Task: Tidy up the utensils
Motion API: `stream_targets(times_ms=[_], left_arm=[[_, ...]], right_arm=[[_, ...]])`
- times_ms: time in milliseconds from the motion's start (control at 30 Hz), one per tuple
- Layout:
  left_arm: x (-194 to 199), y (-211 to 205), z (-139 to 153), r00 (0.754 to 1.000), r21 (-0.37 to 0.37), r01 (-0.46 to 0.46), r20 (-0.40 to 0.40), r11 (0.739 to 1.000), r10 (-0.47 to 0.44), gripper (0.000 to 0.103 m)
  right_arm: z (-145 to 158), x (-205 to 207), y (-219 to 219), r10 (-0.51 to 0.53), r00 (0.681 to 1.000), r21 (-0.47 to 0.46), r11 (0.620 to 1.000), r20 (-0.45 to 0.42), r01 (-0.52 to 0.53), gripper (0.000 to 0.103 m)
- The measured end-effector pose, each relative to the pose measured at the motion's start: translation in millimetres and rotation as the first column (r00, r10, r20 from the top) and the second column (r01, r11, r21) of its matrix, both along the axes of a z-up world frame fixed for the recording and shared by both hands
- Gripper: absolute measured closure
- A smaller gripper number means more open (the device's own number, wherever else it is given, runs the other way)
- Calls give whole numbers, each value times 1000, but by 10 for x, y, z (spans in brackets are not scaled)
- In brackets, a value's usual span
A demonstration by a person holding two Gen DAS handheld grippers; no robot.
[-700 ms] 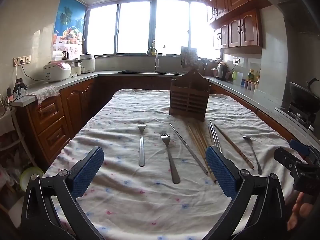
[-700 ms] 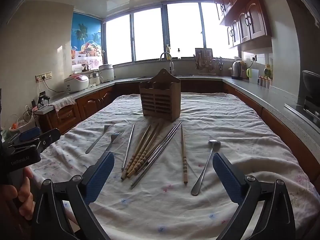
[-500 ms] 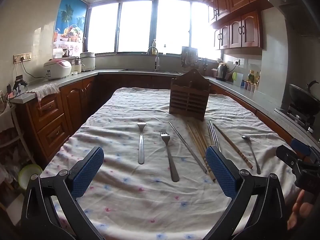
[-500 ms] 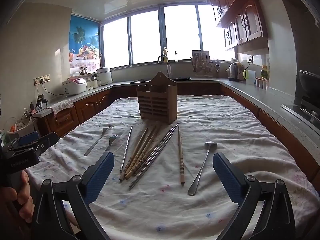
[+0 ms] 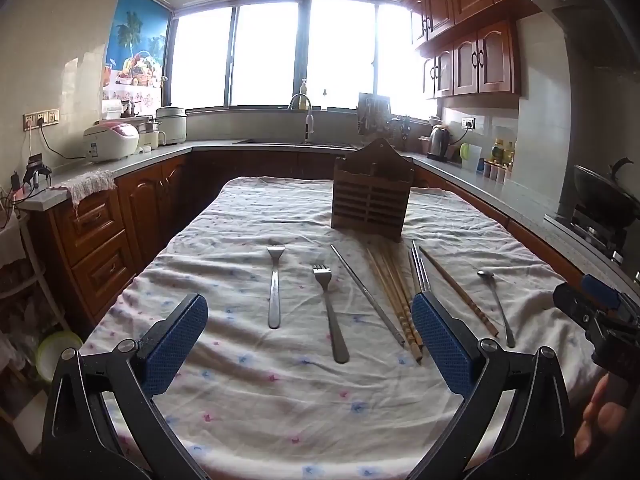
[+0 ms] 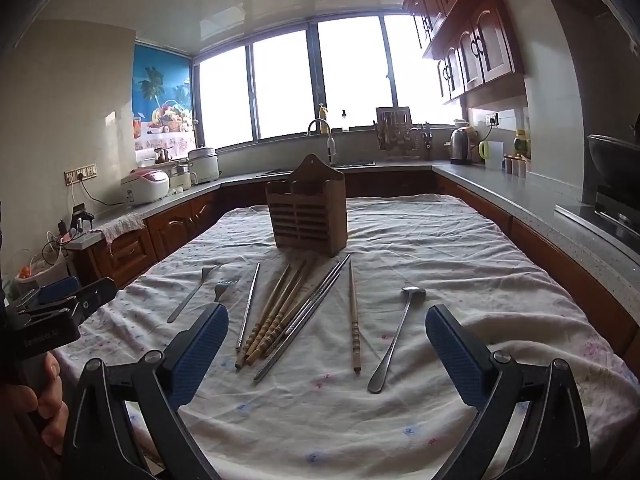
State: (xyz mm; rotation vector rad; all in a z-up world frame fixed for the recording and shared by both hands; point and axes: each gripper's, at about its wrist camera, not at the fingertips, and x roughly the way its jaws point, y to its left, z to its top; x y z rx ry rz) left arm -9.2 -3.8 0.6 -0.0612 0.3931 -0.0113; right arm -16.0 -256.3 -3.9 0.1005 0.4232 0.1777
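A wooden slatted utensil holder point(image 5: 372, 196) point(image 6: 308, 210) stands upright mid-table. In front of it lie two forks point(image 5: 274, 288) point(image 5: 330, 312), a metal chopstick point(image 5: 366, 294), a bundle of wooden chopsticks point(image 5: 394, 296) point(image 6: 276, 312), metal chopsticks point(image 6: 308, 316), one wooden chopstick point(image 6: 353, 316) and a spoon point(image 5: 496, 304) point(image 6: 396, 336). My left gripper point(image 5: 310, 340) is open and empty, near the table's front edge before the forks. My right gripper point(image 6: 326, 352) is open and empty, before the chopsticks and spoon. Each gripper shows at the edge of the other's view.
The table wears a white flowered cloth point(image 5: 280, 392) point(image 6: 460, 264). Wooden cabinets and grey counters ring it, with a rice cooker point(image 5: 110, 142) left, a sink tap point(image 5: 306, 114) at the back, and a wok on a stove point(image 5: 600, 200) right.
Both grippers have moved slightly forward toward the utensils and tilted a little; the table looks a bit nearer. Both stay open and empty. No utensil has moved.
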Motion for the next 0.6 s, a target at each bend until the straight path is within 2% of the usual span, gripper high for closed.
stream_targets(times_ms=[600], left_arm=[[-37, -40, 32, 1000, 11, 8, 14, 1000, -8, 0]], right_arm=[[35, -28, -6, 5, 1000, 13, 1000, 20, -5, 3]])
